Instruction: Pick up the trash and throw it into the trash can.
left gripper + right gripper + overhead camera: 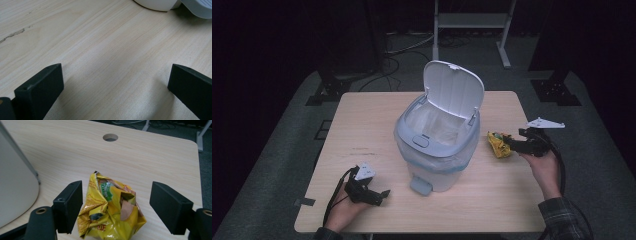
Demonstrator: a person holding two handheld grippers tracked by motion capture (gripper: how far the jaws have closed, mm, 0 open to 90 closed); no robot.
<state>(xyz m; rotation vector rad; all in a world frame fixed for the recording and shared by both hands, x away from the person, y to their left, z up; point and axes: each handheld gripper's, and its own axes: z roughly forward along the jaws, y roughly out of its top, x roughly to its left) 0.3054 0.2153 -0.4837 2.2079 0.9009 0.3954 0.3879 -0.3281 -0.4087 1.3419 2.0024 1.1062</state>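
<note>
- A dark room with grey carpet surrounds a light wooden table (362, 120); metal stand legs rise behind it, and the far background is too dim to read.
- A white pedal bin (437, 150) stands mid-table, its flip lid (453, 90) raised upright and a clear liner folded over the rim. What lies inside the liner is hard to make out.
- A crumpled yellow snack wrapper (110, 212) lies on the table right of the bin, near it but apart.
- The right gripper (116, 206) straddles the wrapper with jaws spread; the left pad sits at the foil's edge, the right pad stands clear, so nothing is clamped yet.
- The left gripper (379, 195) rests low on the table in front of the bin, jaws wide apart with bare wood between them.
- Risk, as I judge it: the foil is springy and lopsided, so a closing grip may catch only a loose fold and the wrapper may slip free on the way to the bin, or snag the liner edge.
- The wrapper's lower part is cut off in the right gripper view.
</note>
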